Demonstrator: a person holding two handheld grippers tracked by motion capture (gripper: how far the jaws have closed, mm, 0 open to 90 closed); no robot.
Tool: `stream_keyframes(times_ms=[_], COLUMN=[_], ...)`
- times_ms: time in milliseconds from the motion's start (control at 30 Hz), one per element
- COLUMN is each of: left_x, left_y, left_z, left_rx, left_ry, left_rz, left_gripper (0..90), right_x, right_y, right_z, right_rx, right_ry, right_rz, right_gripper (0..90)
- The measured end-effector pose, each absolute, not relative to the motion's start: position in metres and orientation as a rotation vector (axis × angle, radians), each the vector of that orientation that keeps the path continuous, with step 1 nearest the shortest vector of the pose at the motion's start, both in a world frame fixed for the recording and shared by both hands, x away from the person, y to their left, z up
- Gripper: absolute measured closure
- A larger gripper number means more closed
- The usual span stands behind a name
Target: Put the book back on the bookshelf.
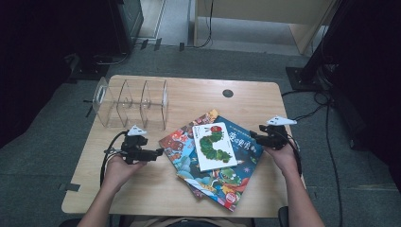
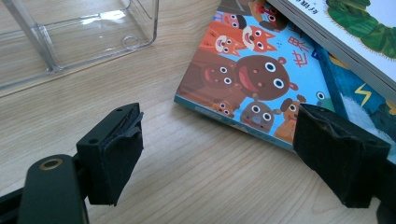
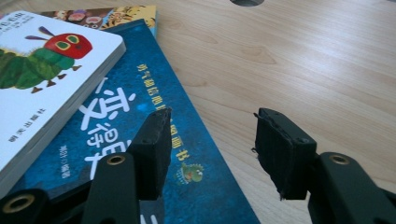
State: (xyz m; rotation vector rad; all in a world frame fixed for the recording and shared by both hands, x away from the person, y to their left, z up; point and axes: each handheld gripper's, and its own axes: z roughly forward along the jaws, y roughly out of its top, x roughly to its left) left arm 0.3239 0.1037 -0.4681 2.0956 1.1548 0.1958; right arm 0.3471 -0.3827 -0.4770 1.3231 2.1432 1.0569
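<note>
Blue picture book [image 3: 140,121]: mid-stack on worktop [image 1: 198,94], under caterpillar board book [image 1: 213,145] | stiff, thin, slick cover; pinch its free right edge | your right tool [image 3: 210,149] half-open astride that edge, gripping nothing | your left tool [image 2: 219,158] open, empty.

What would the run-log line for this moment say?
left gripper: open, beside book stack | right gripper: open, over blue book edge | clear rack: empty

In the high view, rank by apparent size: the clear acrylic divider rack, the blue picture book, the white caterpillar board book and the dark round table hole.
1. Clear acrylic divider rack and blue picture book: similar; the book is partly covered, so unranked.
2. White caterpillar board book.
3. Dark round table hole.
</note>
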Motion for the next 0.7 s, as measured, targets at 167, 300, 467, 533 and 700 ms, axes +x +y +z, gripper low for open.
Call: stream_keyframes(times_ms=[167, 300, 467, 533, 700], left_x=[0.326, 0.329, 0.331, 0.332, 0.334], left_y=[0.099, 0.096, 0.089, 0.087, 0.080], left_z=[-0.468, -0.469, -0.471, -0.471, -0.470], left_rx=[2.086, 2.094, 2.101, 2.111, 2.119], left_ry=[1.146, 1.141, 1.123, 1.119, 1.112], left_rz=[0.175, 0.171, 0.164, 0.160, 0.148], left_gripper=[16.5, 16.5, 16.5, 16.5, 16.5], right_x=[0.344, 0.341, 0.337, 0.336, 0.334], right_y=[-0.380, -0.377, -0.371, -0.368, -0.365], right_z=[-0.478, -0.477, -0.478, -0.478, -0.479], right_rx=[1.320, 1.308, 1.283, 1.288, 1.288], right_ry=[2.156, 2.157, 2.178, 2.188, 2.210], right_rz=[1.085, 1.101, 1.114, 1.115, 1.142], right_gripper=[50.2, 51.0, 59.1, 61.4, 68.7])
